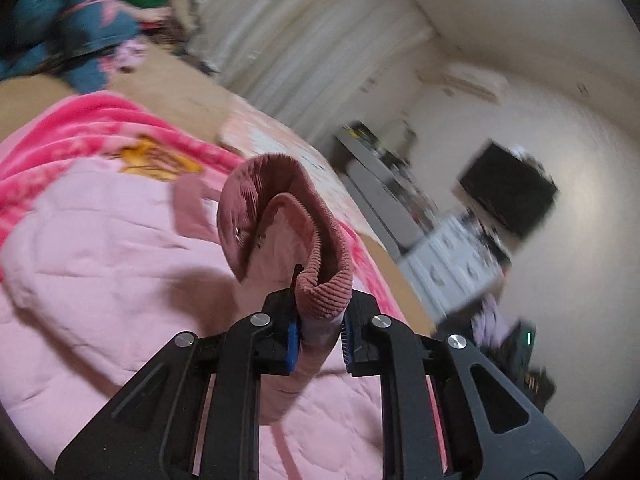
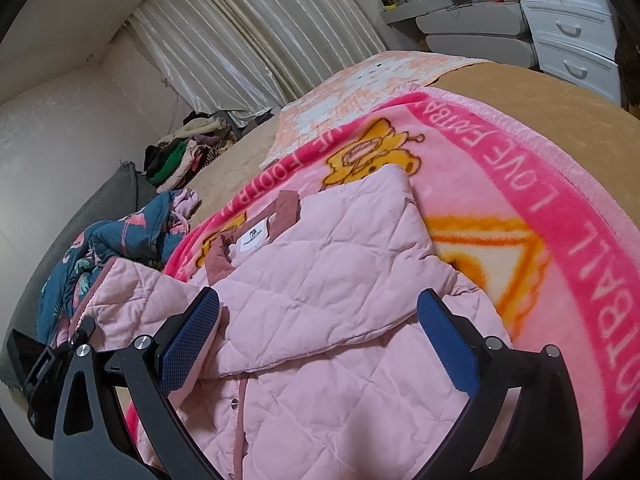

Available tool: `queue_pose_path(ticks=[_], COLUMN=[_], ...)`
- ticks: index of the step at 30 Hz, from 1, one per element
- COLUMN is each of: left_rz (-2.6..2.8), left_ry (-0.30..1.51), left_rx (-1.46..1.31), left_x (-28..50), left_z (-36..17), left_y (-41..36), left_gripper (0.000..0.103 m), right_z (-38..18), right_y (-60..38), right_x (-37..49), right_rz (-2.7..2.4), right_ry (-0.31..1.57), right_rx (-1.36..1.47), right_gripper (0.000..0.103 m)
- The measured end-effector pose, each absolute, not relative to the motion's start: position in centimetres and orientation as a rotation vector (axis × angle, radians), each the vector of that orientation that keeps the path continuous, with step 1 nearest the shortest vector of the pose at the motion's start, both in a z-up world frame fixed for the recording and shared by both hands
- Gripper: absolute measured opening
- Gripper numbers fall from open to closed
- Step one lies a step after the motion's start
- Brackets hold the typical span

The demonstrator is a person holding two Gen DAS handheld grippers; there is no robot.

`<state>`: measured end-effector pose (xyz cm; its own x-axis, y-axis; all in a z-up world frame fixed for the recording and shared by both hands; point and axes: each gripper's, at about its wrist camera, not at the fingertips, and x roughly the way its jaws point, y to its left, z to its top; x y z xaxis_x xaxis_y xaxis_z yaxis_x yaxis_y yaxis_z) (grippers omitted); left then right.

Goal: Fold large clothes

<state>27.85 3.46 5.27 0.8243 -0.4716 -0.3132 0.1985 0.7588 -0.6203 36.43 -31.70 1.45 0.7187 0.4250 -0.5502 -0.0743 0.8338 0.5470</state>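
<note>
A pale pink quilted jacket with a dusty-rose corduroy collar and cuffs is spread partly folded beneath and ahead of the right gripper's wide-apart jaws, while its corduroy-cuffed sleeve end is pinched and lifted between the left gripper's closed jaws.

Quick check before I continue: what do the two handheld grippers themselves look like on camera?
Both match: the left gripper and right gripper have matte black angular linkage arms with triangular cutouts, round silver pivot bolts, and fingers faced with blue textured pads. No cables, markings or sleeves are visible.
</note>
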Motion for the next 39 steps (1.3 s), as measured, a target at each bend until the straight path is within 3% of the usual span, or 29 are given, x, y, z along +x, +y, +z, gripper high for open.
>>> queue_pose_path(ticks=[15,17,19,20,27,31,33,39], left_rz=[-0.55,-0.561,-0.584,-0.595,-0.577,-0.49,-0.436,-0.238], left_ry=[0.687,0.712,0.742,0.774,0.831,0.78,0.754,0.702], left_rx=[-0.323,-0.305,-0.298,-0.289,-0.23,-0.19,-0.196,-0.223], left_x=[29.2,29.4,29.5,29.6,29.6,29.8,30.1,31.7], left_z=[-0.1,-0.8,-1.3,-1.6,-1.8,0.1,1.1,3.0], left_y=[-5.9,-6.4,-6.9,-7.3,-7.3,-5.2,-3.4,2.9], left_gripper=[0.012,0.017,0.041,0.065,0.068,0.088,0.092,0.094], right_z=[1.5,1.5,1.5,1.5,1.1,0.8,0.4,-1.4], right_y=[-33.0,-33.1,-33.0,-33.1,-32.9,-32.0,-30.9,-27.0], right_x=[36.5,36.5,36.5,36.5,36.4,36.5,36.6,36.6], right_rz=[0.274,0.274,0.274,0.274,0.281,0.298,0.317,0.378], right_ry=[0.718,0.718,0.719,0.721,0.742,0.78,0.817,0.918], right_rx=[0.547,0.547,0.546,0.546,0.532,0.513,0.496,0.419], right_gripper=[0.099,0.099,0.099,0.099,0.099,0.099,0.099,0.099])
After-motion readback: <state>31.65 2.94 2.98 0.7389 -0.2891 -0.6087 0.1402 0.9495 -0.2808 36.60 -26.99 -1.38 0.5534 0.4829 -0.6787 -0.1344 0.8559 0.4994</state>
